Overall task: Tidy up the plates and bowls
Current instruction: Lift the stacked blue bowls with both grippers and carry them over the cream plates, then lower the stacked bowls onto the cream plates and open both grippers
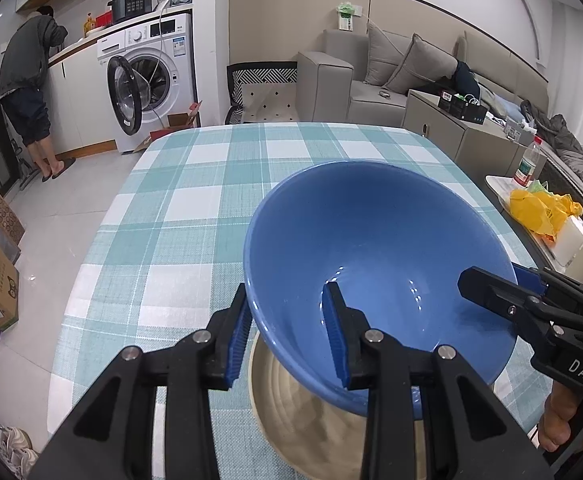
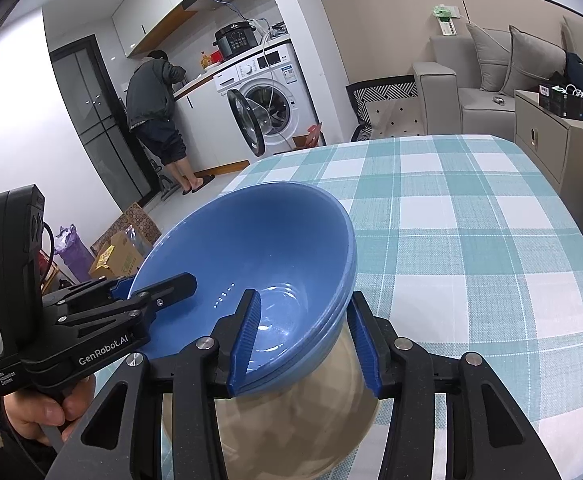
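A blue bowl (image 1: 379, 256) is sitting tipped over a tan plate (image 1: 291, 408) on a table with a green and white checked cloth (image 1: 195, 200). In the right view you can see more than one blue rim, so it looks like a few blue bowls stacked together.

The left gripper (image 1: 289, 334) is reaching over the bowl's near left rim. One finger is outside the wall and one is inside. The pads are sitting close on the wall, so it is holding the bowl.

The right gripper (image 2: 305, 340) is at the other side of the bowl. One finger is inside and one is outside. There is a small gap between the outside pad and the bowl, so it is partly open and not pinching. A hand (image 2: 47, 412) is holding the left gripper's handle.

Far back, a person (image 1: 31, 80) is standing at a counter beside a washer (image 1: 151, 76) with its door open. A couch (image 1: 391, 68) is on the right
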A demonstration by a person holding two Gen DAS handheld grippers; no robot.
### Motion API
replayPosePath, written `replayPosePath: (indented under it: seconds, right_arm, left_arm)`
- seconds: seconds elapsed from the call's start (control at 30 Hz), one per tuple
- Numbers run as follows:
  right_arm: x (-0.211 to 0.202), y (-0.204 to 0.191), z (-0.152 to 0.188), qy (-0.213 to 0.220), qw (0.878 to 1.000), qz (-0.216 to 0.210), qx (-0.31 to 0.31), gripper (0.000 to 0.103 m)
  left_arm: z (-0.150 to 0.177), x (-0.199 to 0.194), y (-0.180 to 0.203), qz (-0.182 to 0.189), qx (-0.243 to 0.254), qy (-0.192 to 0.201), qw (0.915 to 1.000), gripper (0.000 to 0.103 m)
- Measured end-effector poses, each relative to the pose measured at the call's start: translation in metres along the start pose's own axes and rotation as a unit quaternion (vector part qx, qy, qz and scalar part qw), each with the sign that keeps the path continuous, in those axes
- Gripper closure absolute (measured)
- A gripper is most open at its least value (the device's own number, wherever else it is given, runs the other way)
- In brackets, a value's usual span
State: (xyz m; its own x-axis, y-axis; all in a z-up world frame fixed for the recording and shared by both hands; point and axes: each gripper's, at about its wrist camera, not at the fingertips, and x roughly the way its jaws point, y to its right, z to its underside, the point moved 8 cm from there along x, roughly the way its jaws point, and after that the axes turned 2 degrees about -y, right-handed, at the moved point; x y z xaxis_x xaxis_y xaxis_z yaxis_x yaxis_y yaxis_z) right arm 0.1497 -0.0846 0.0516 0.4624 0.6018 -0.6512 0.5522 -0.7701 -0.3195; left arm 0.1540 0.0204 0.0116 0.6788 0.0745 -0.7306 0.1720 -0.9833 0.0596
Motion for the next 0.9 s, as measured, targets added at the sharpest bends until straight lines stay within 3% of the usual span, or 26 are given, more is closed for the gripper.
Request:
replayPosePath:
  seconds: [0.37,0.57,0.63,0.8,0.87,0.9]
  right_arm:
    - [-0.001,-0.007,-0.001,0.004,1.0,-0.013,-0.018,0.048]
    - [-0.002,-0.01,-0.001,0.007,0.999,-0.017,-0.027,0.039]
    - [-0.002,-0.01,-0.001,0.007,0.999,-0.018,-0.026,0.038]
    - [-0.006,-0.009,-0.001,0.009,0.999,-0.024,-0.029,0.019]
    - [-0.008,-0.008,-0.001,0.011,0.999,-0.023,-0.031,0.016]
    - [-0.009,-0.008,-0.001,0.012,0.999,-0.023,-0.032,0.013]
  left_arm:
    - [0.003,0.0,-0.004,0.014,0.001,0.005,0.9999,0.06]
    - [0.004,-0.005,-0.005,0.02,0.007,0.014,0.9997,0.055]
    - [0.005,-0.006,-0.006,0.02,0.008,0.016,0.9996,0.047]
    - [0.007,-0.013,-0.011,0.024,0.006,0.027,0.9993,0.043]
    - [0.007,-0.019,-0.015,0.025,0.006,0.035,0.999,0.037]
    - [0.008,-0.022,-0.017,0.024,0.006,0.039,0.9989,0.028]
